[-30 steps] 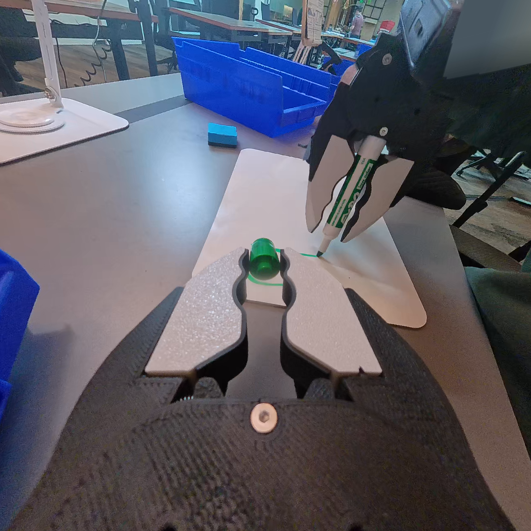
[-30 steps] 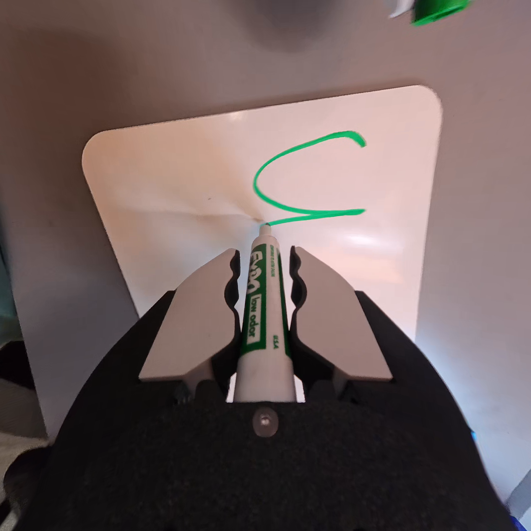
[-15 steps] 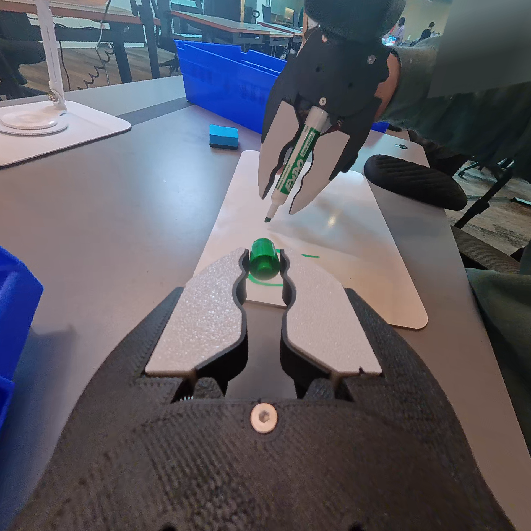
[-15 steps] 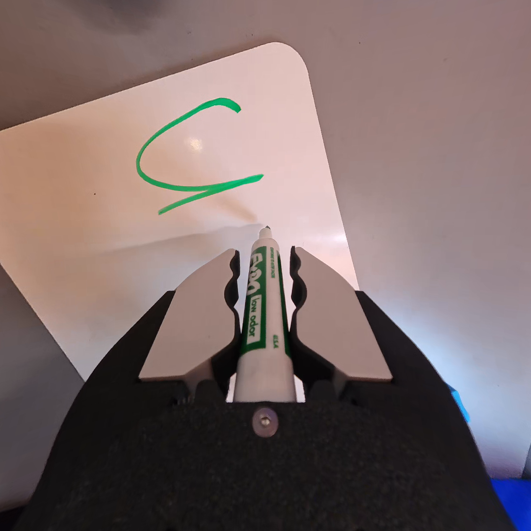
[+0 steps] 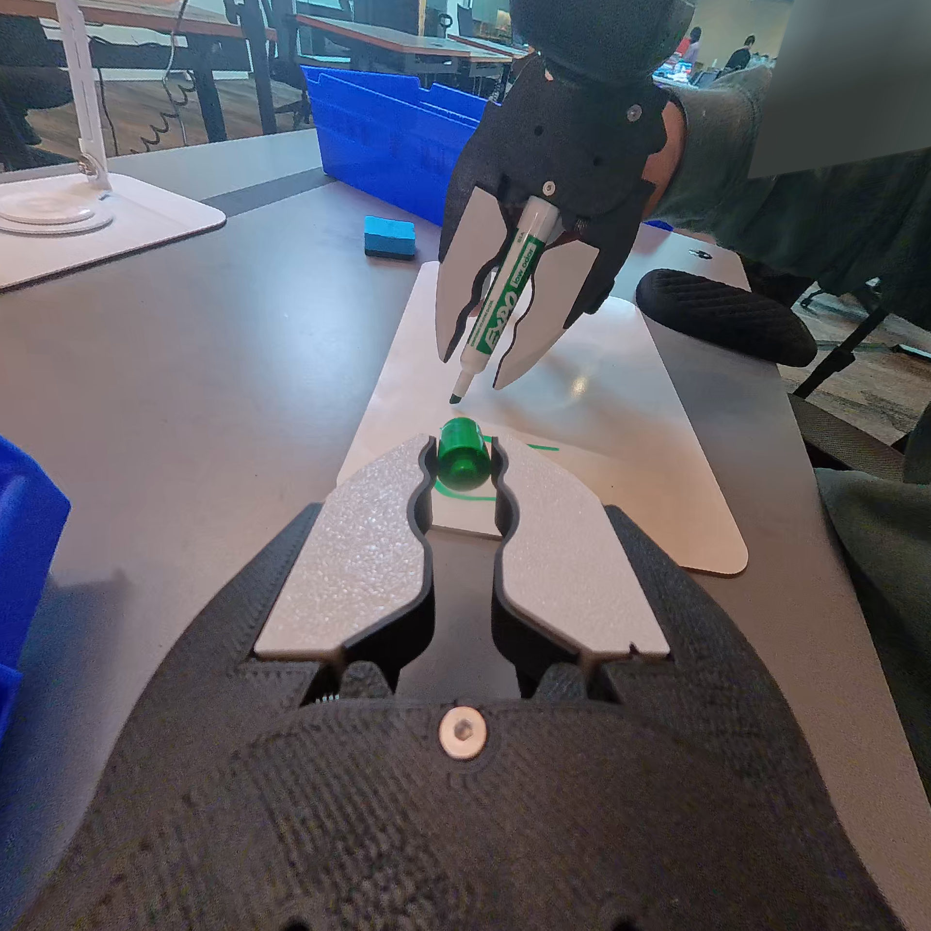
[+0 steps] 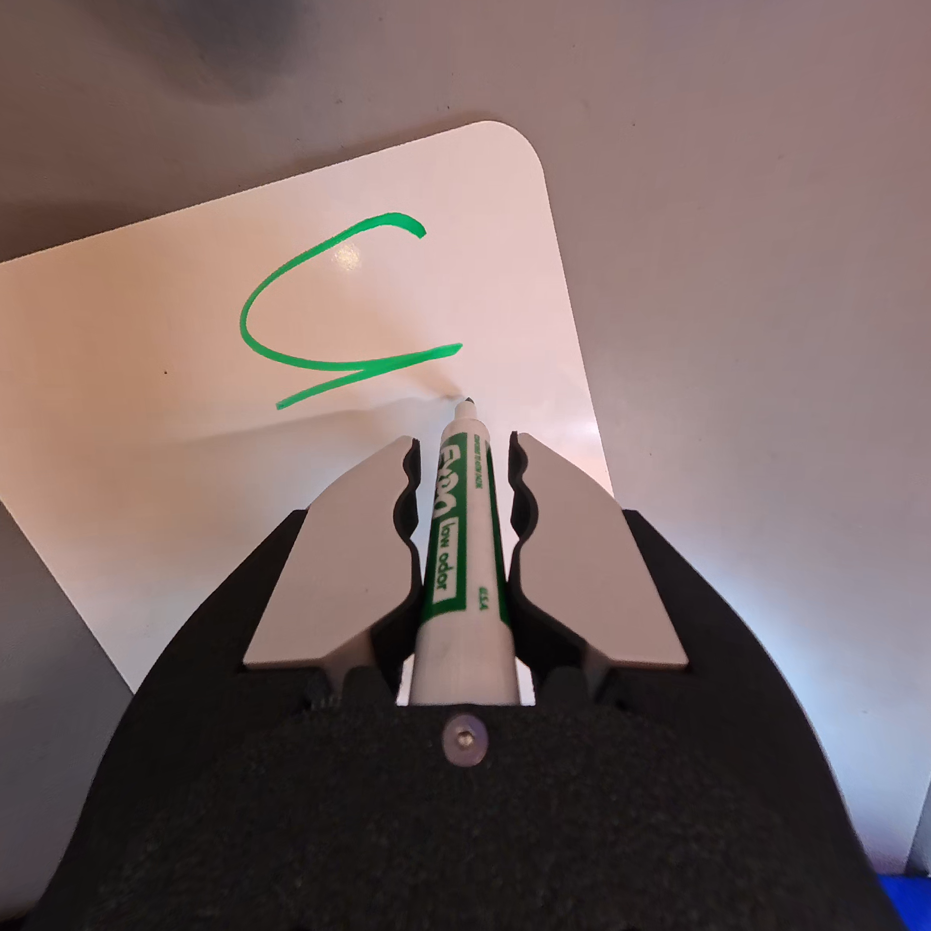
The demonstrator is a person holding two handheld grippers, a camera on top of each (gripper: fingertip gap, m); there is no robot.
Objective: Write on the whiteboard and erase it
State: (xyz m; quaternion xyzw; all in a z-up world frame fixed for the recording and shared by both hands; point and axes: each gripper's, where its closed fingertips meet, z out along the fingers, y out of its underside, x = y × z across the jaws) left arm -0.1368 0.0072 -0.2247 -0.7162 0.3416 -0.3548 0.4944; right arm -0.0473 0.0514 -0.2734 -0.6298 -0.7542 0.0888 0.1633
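grey desk (image 5: 211,383) in an open office with more desks behind. right gripper (image 6: 462,438) clamped on a green marker (image 6: 461,544), tip down at the whiteboard (image 6: 126,428) just right of a green looping stroke (image 6: 322,322), contact hard to tell; left gripper (image 5: 459,443) pinches the green cap (image 5: 461,461) between its fingertips, low over the near end of the board. out from there: blue eraser (image 5: 389,237) on the desk just past the board's far end, blue bin (image 5: 388,151) behind it, white lamp base (image 5: 50,206) far left.
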